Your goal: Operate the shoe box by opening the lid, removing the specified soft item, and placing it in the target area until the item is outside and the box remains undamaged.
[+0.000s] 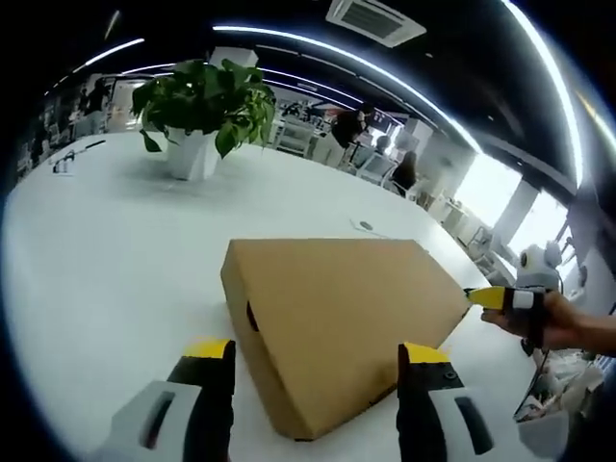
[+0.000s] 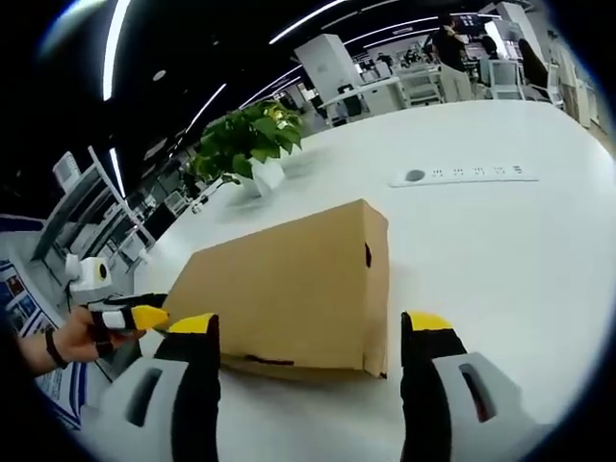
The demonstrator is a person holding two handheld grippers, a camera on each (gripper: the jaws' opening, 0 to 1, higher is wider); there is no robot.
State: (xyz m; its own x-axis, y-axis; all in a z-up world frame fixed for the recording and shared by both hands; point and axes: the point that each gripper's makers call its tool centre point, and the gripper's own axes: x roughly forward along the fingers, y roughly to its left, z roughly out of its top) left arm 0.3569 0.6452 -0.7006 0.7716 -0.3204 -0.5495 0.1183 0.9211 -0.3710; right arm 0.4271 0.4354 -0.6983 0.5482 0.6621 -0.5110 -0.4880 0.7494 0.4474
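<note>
A brown cardboard shoe box (image 1: 337, 298) lies flat on the white table (image 1: 106, 279) with its lid down. My left gripper (image 1: 318, 351) is open, and its yellow-tipped jaws straddle the box's near corner without touching it. A hand holds my right gripper (image 1: 493, 297) against the box's right corner. In the right gripper view the box (image 2: 279, 279) shows one long side and an end with a small hole. My right gripper (image 2: 313, 322) is open in front of that long side. A hand brings the left gripper (image 2: 142, 318) in at the box's left end.
A potted green plant (image 1: 202, 115) in a white pot stands further back on the table (image 2: 500, 269), also seen as the plant (image 2: 252, 144). A socket strip (image 2: 462, 174) is set into the tabletop. People and chairs (image 1: 371, 144) are beyond the far edge.
</note>
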